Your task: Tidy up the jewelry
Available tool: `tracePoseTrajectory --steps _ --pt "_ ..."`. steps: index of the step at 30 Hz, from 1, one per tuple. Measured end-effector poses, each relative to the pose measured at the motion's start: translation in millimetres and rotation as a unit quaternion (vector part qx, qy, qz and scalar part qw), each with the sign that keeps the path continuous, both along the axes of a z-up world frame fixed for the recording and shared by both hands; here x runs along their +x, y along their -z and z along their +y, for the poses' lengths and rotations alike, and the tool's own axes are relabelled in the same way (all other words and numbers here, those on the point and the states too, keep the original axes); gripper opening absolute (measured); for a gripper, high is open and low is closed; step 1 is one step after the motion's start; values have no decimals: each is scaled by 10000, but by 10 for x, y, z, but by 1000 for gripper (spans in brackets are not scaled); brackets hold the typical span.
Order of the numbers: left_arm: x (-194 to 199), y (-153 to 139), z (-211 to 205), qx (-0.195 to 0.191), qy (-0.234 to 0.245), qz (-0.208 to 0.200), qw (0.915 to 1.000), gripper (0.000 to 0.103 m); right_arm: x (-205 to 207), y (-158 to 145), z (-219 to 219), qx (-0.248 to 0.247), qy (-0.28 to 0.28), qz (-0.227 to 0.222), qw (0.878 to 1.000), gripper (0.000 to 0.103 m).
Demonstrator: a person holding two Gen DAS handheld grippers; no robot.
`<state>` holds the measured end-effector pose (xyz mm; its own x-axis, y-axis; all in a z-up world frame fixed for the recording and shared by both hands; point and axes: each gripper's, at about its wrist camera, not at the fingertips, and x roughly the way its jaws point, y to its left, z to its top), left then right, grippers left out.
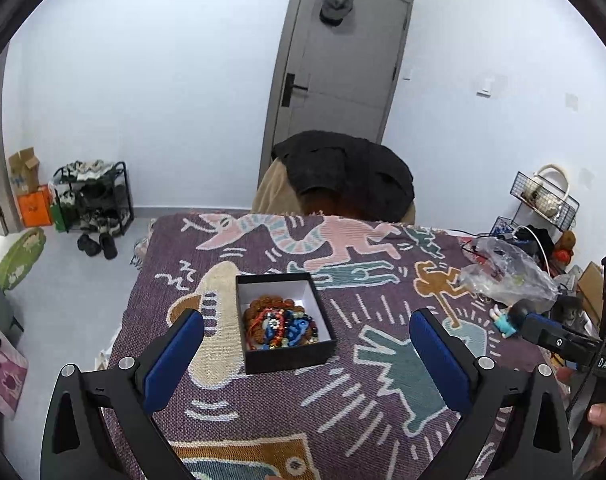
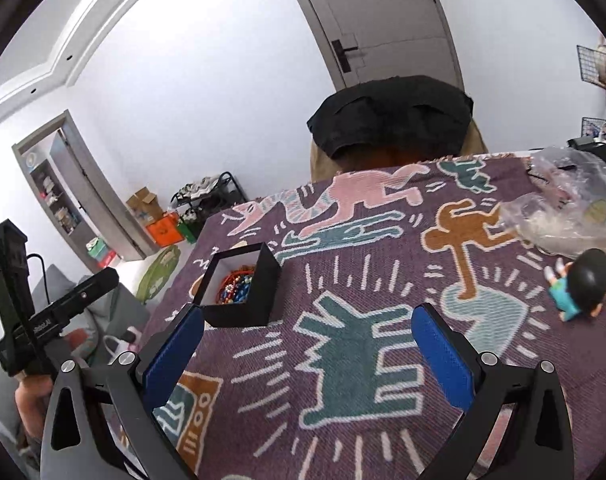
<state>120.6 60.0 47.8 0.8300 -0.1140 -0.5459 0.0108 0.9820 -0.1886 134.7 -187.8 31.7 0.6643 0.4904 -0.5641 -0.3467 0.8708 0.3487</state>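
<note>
Both claws stand released with nothing between their blue pads. My left claw (image 1: 307,356) hovers over the desk (image 1: 343,412), which wears a purple woven cloth with cartoon figures (image 1: 383,420), and my right claw (image 2: 307,356) hangs above the same cloth further toward 3 o'clock.

In the left wrist view, the open black square cardboard box with a white lining (image 1: 291,354) sits on the cloth at 12 o'clock from the left claw, just ahead of the fingertips and apart from them. Inside it lies a tangled heap of colourful beaded bracelets (image 1: 281,326), red, blue and brown. In the right wrist view the same box (image 2: 243,300) shows at 11 o'clock, just beyond that claw's left finger (image 2: 171,356).

At 2 o'clock in the right wrist view a small toy figure with a black head and teal shirt (image 2: 581,284) lies on the cloth, near a crumpled clear plastic bag (image 2: 575,220).

As for writing, I read "DAS" in white on the black body of the other handle (image 1: 571,344) at 3 o'clock in the left wrist view; the print on the handle (image 2: 55,316) at 9 o'clock in the right wrist view is too blurred to read.
</note>
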Motion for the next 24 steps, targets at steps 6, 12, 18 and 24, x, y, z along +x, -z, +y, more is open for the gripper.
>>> tracePoseTrajectory --steps 6,12,18,24 --pt "-225 -101 -129 140 71 -215 9996 103 -242 -120 -178 -55 133 -256 9996 103" --pt "-484 -140 -226 277 172 -397 9987 103 -531 -186 -329 -141 206 -510 9984 103" --pt "-779 -135 -263 535 87 -616 9966 103 -742 -113 -350 -301 287 -581 9974 103" --pt "-1050 -134 -158 486 -145 -833 9952 103 -926 -84 -137 -384 59 -751 9964 103"
